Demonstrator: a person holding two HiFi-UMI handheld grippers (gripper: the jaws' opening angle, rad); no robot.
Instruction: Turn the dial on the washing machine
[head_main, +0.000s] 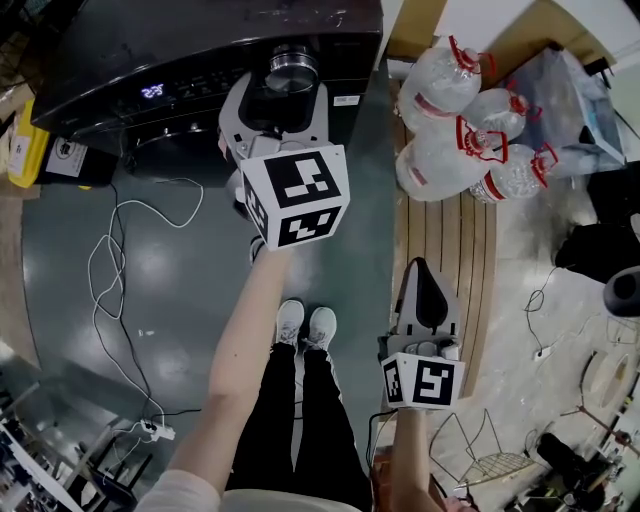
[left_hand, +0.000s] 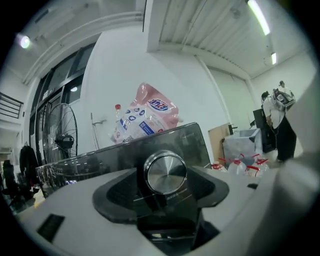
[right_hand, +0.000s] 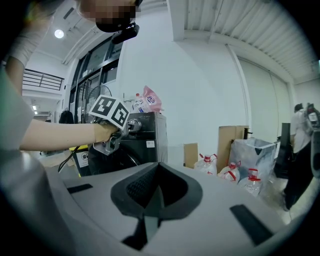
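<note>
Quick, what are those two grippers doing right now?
Left gripper: open, jaws either side of the dial, not gripping.
Right gripper: shut, empty.

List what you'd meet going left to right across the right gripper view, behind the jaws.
Black washing machine → small brown cardboard box → tall brown cardboard box → person standing at the far right.

I see the washing machine (head_main: 150, 50) ahead, its dial (head_main: 292, 66) at the right end; bottles (head_main: 455, 120) lie right of it on slats (head_main: 445, 245).
</note>
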